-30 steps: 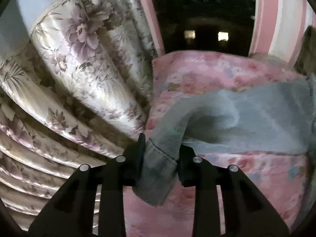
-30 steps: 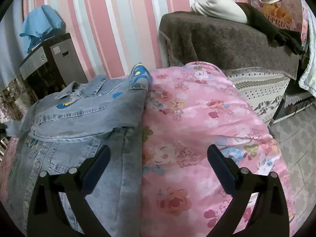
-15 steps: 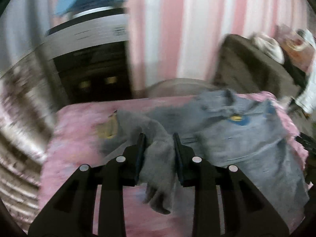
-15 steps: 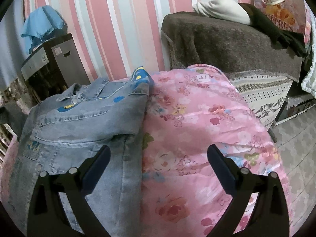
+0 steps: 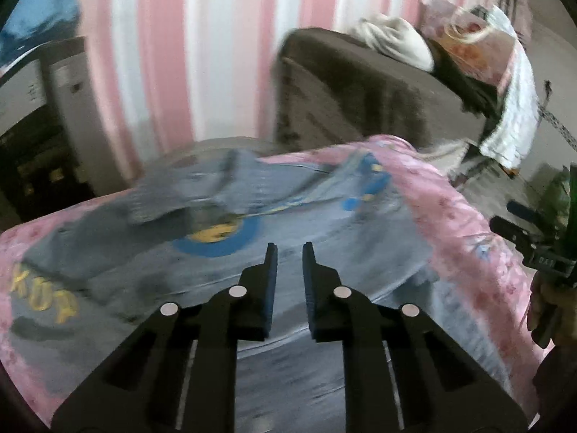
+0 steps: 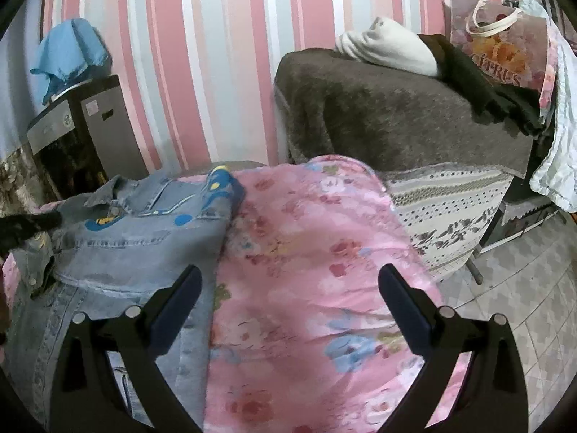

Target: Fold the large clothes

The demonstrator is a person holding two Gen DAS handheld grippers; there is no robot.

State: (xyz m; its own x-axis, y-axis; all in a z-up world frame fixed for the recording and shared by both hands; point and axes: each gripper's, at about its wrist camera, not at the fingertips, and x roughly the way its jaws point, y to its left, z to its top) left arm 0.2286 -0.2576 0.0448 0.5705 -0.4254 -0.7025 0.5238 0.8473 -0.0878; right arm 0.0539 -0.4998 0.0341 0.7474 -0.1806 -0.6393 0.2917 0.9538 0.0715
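Denim jacket (image 6: pixel 119 249) rumpled | floral quilt (image 6: pixel 317 252) | left gripper (image 5: pixel 289 252) empty

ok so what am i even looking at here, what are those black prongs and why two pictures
No robot here: a person holds a two-finger gripper in each hand, and each gripper carries a wide-angle camera looking along its fingers. The black prongs are those fingers.

One picture is from the left gripper. Its jaws stand slightly apart with nothing between them, above a denim jacket. This view is blurred.

The other is from the right gripper, wide open and empty, near the jacket's right edge.

The jacket lies on a pink floral cover. Behind stand a striped wall and a brown-draped piece of furniture with a white bundle on it.
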